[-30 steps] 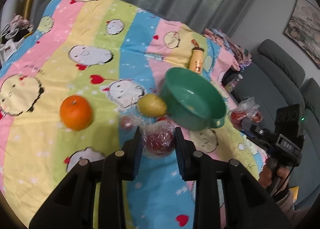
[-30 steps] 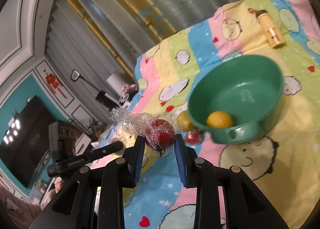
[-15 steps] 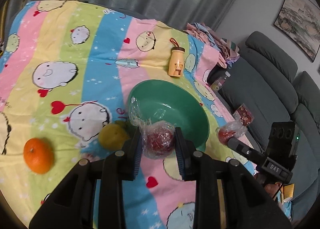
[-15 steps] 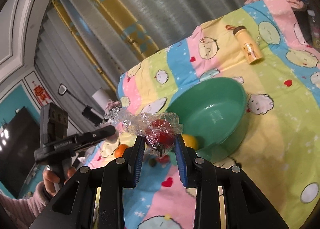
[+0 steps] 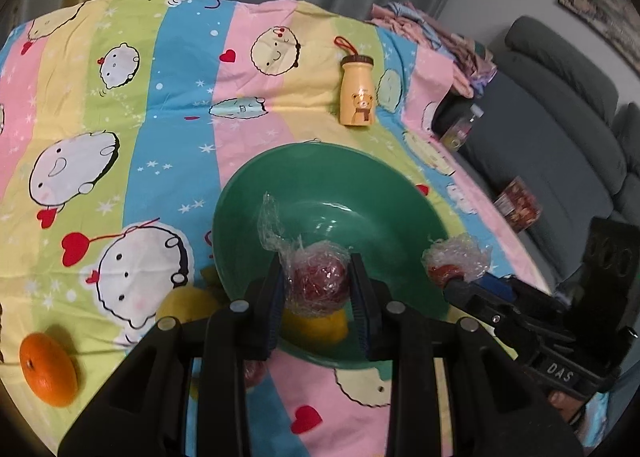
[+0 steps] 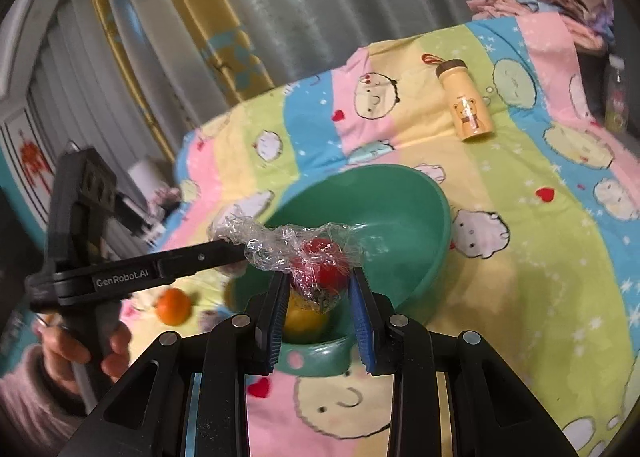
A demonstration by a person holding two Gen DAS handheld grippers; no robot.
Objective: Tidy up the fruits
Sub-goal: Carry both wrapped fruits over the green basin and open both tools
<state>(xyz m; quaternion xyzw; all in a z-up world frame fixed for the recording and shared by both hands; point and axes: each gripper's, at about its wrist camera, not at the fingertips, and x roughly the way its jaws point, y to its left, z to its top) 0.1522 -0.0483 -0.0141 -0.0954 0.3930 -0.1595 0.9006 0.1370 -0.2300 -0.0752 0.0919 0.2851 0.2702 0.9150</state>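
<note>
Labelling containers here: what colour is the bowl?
Green, plain, with no pattern. The bowl shows best in the left wrist view.

The black handheld left gripper (image 6: 224, 253) carries "GenRobot.AI" in pale letters along its side. The black handheld right gripper (image 5: 456, 281) shows "DAS" on a small plate at its body.
</note>
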